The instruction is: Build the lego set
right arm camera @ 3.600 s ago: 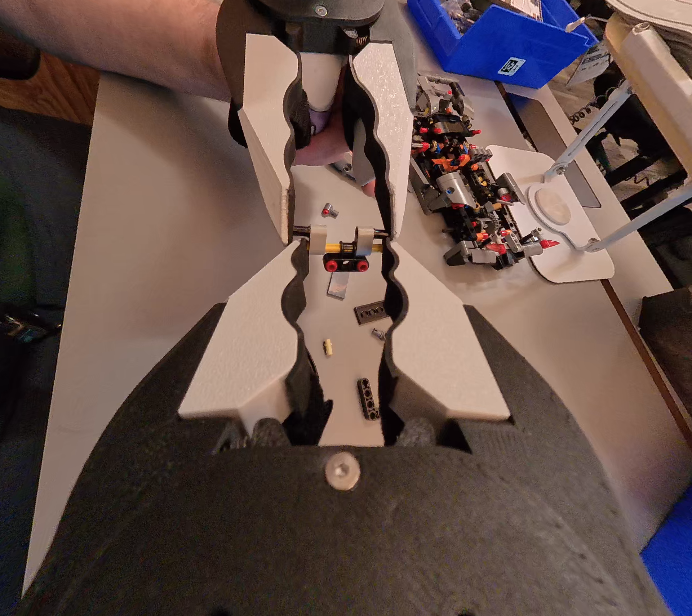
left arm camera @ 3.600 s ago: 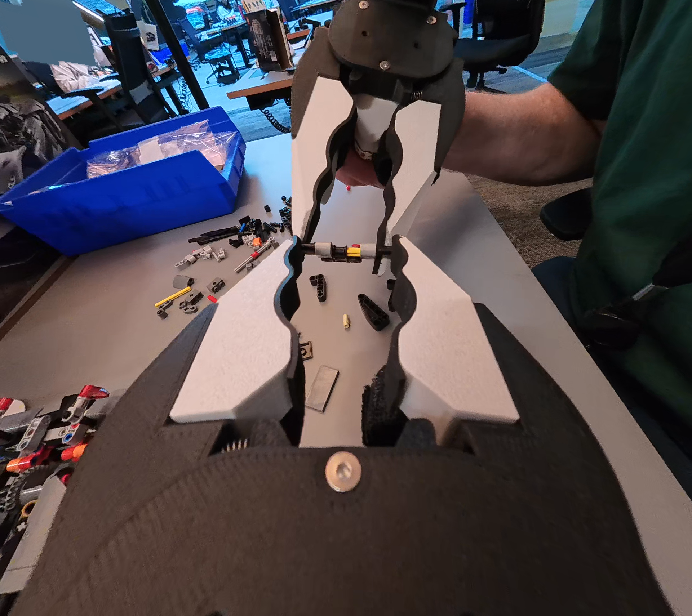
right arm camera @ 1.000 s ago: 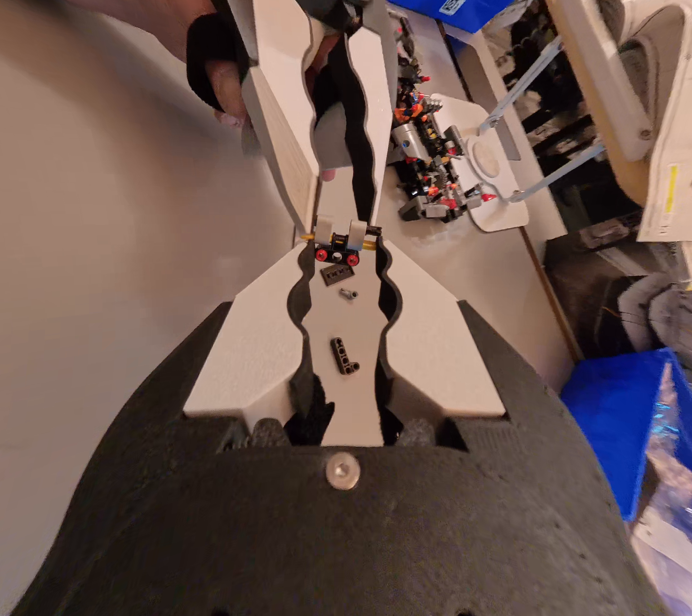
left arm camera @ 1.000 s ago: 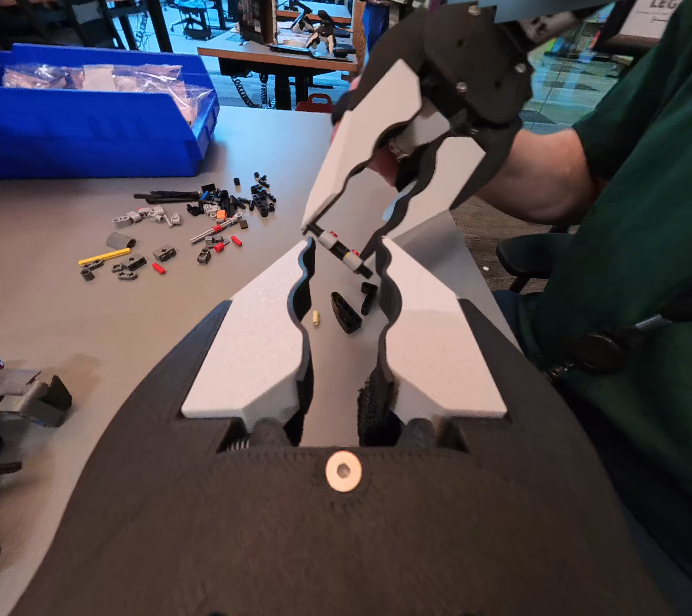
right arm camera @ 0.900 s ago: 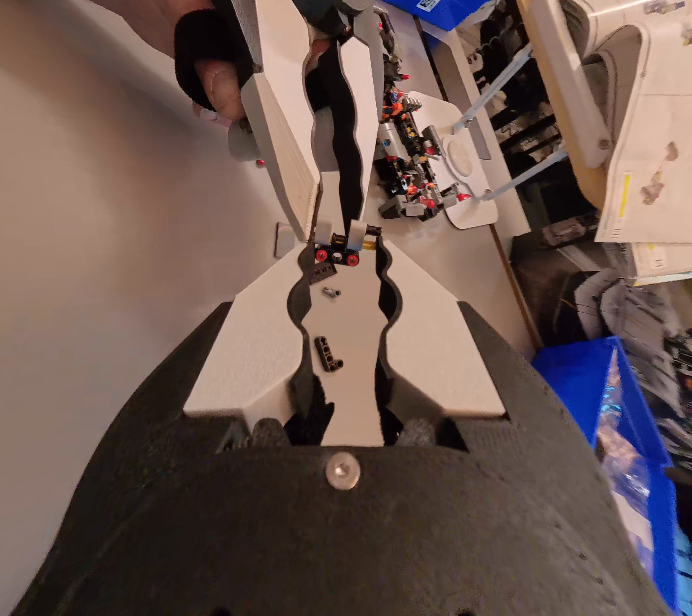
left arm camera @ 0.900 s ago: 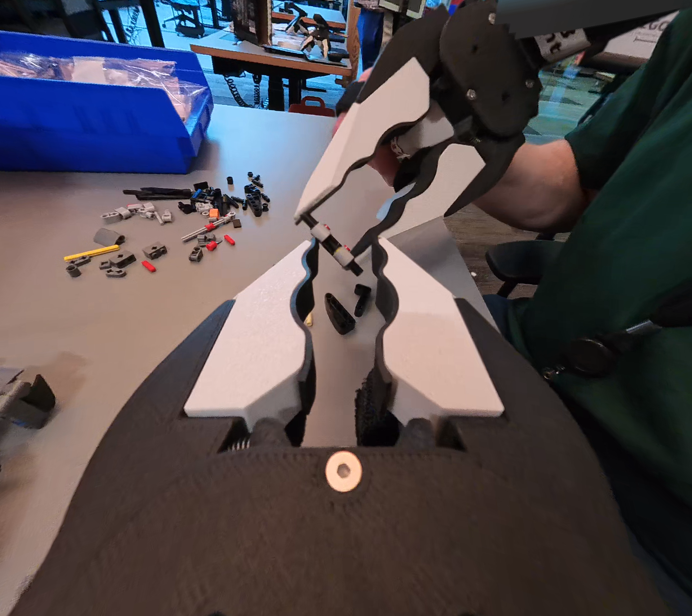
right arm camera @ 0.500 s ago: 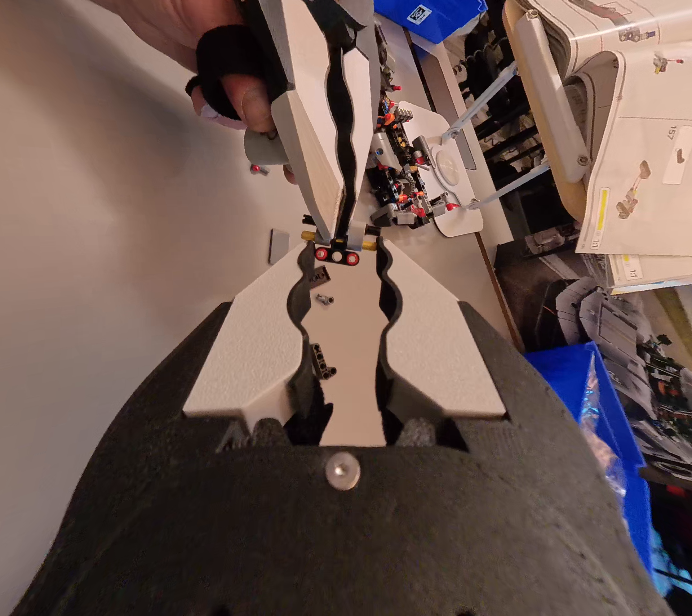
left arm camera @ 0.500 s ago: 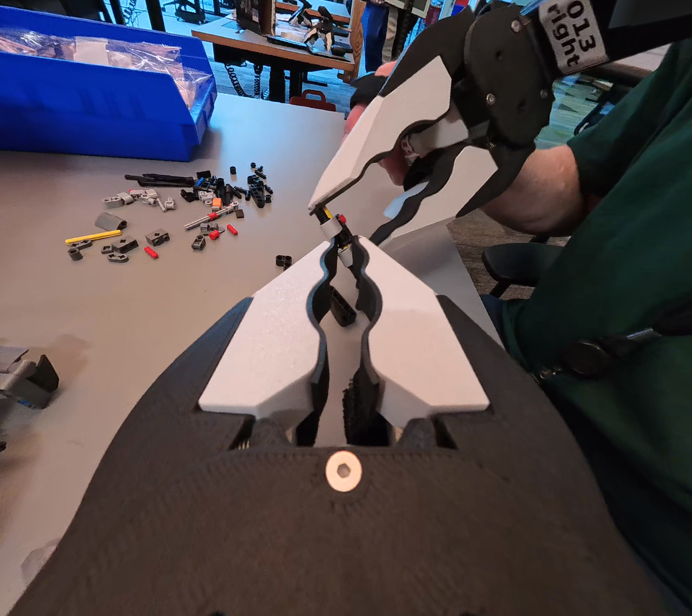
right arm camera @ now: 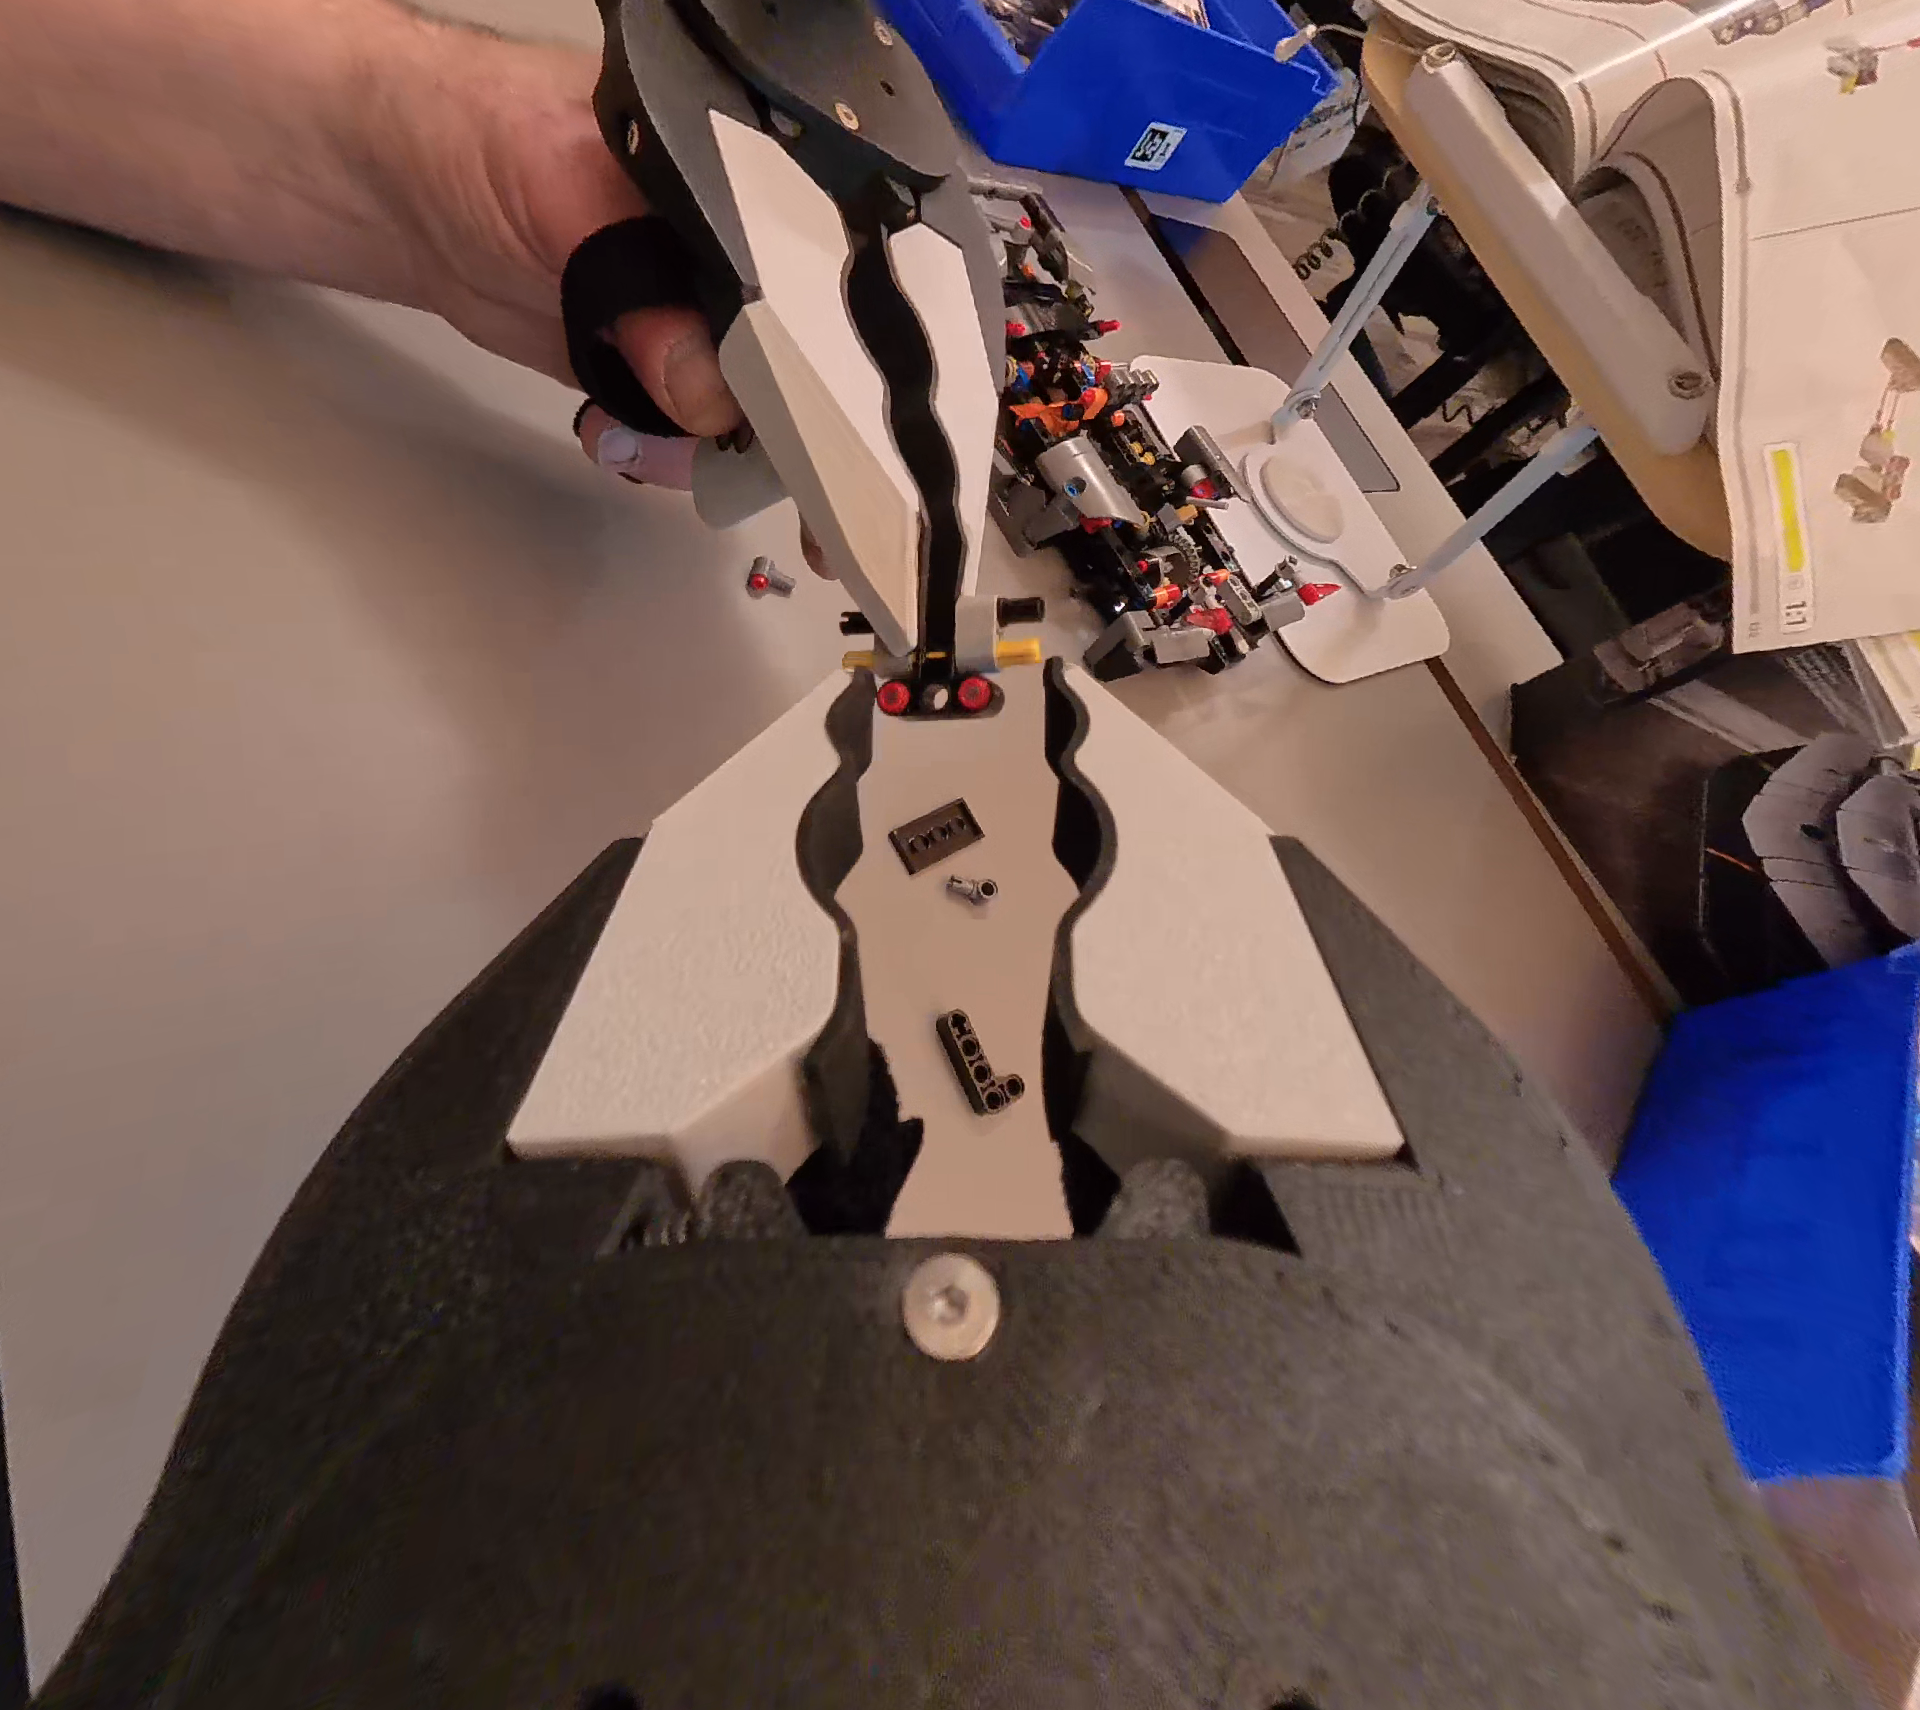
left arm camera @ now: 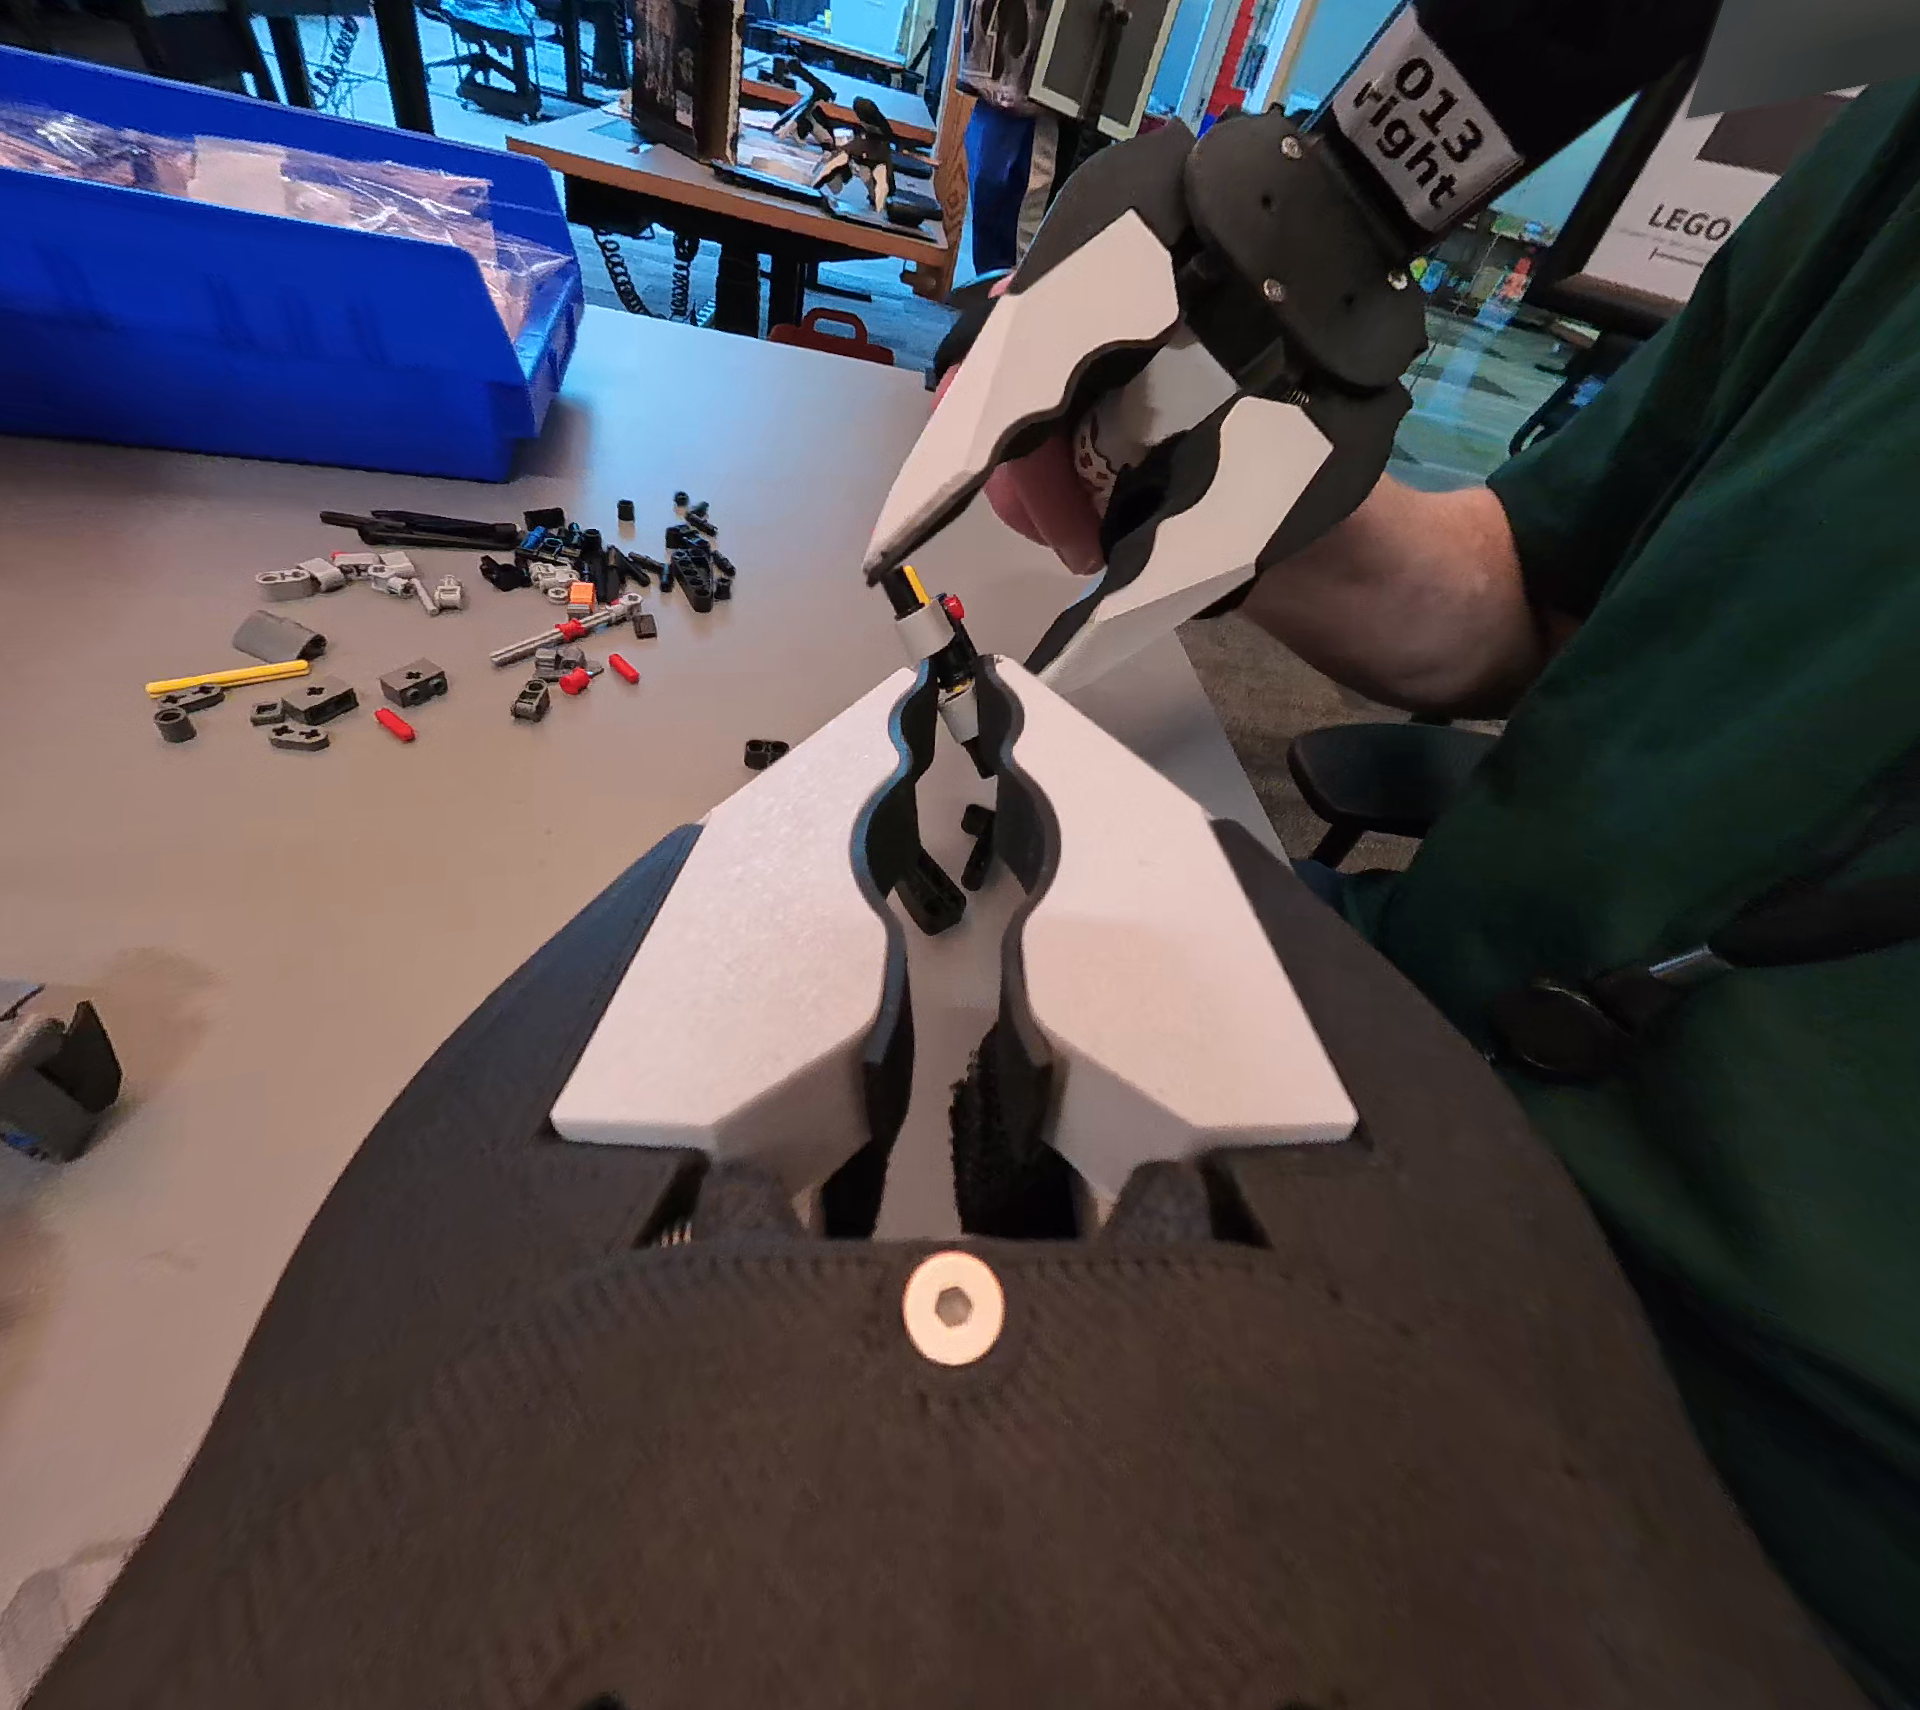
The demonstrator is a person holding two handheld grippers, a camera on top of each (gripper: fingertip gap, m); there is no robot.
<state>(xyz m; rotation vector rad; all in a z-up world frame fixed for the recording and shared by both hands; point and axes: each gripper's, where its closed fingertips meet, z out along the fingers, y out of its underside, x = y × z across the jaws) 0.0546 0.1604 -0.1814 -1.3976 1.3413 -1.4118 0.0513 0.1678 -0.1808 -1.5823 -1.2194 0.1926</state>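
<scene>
A small lego assembly [left arm camera: 923, 634] is a yellow axle with two light grey connectors and a black beam with red pins [right arm camera: 935, 696]. My left gripper [left arm camera: 954, 673] is shut on its middle and holds it above the table. It also shows in the right wrist view [right arm camera: 935, 637], reaching in from above. My right gripper [right arm camera: 953, 678] is open, its tips either side of the assembly just below the axle ends. In the left wrist view the right gripper [left arm camera: 958, 616] has one tip at the axle's upper end and the other tip apart from it.
Loose small pieces [left arm camera: 520, 611] and a blue bin [left arm camera: 260, 330] lie left on the grey table. A part-built model [right arm camera: 1122, 497], a white book-stand base [right arm camera: 1340, 559], an open instruction book [right arm camera: 1714, 102] and another blue bin [right arm camera: 1122, 60] stand beyond. A dark plate [right arm camera: 935, 834] and black beam [right arm camera: 977, 1063] lie below. From either gripper's tips it is about 12 cm to the dark plate [right arm camera: 935, 834].
My left gripper has closed on the middle of the assembly. My right gripper, which held the axle by its ends, has eased off it. Both grippers have tilted.
</scene>
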